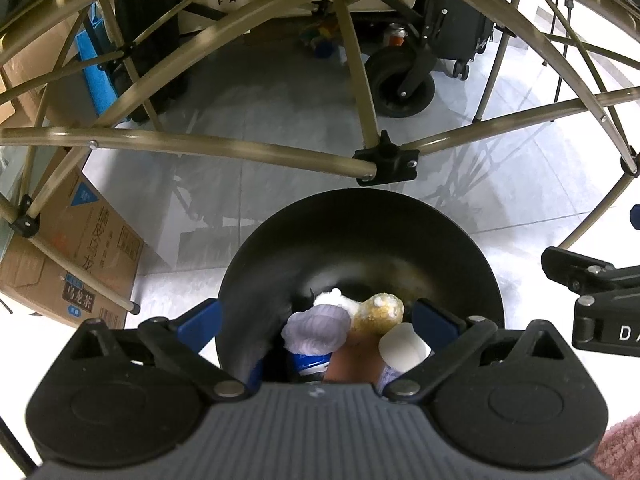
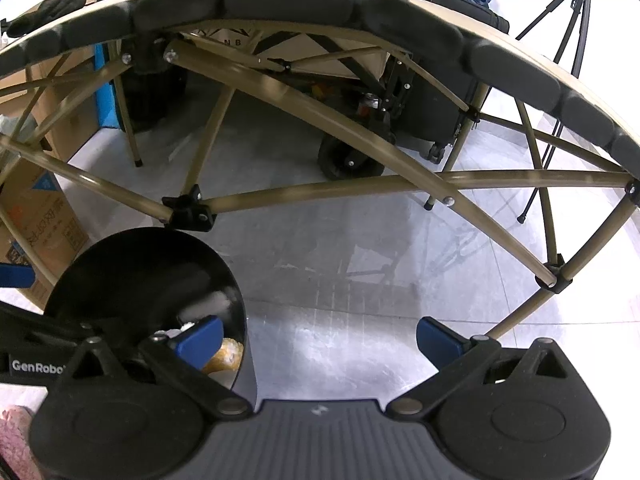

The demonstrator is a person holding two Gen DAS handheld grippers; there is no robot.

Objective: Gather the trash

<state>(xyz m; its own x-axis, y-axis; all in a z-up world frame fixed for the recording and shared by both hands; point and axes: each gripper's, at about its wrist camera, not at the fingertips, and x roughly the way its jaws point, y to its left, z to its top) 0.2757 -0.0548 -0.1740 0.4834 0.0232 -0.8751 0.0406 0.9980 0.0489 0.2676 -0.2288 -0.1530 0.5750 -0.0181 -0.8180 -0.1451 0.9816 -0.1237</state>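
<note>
A black round trash bin point(image 1: 360, 240) stands on the tiled floor below a folding table's frame. It holds crumpled white tissue point(image 1: 316, 324), a yellowish-brown lump point(image 1: 380, 310), a white cup point(image 1: 404, 346) and a blue-and-white wrapper point(image 1: 312, 360). My left gripper point(image 1: 316, 320) hangs right over the bin mouth, jaws wide open and empty. The bin also shows in the right wrist view point(image 2: 140, 272) at the lower left. My right gripper point(image 2: 318, 338) is open and empty over the bare floor to the right of the bin.
The tan table frame bars point(image 1: 224, 148) cross just beyond the bin. Cardboard boxes point(image 1: 92, 248) stand to the left. A wheeled cart point(image 1: 400, 80) and black suitcase point(image 1: 460, 28) are behind. A tripod point(image 2: 560, 40) stands at the far right.
</note>
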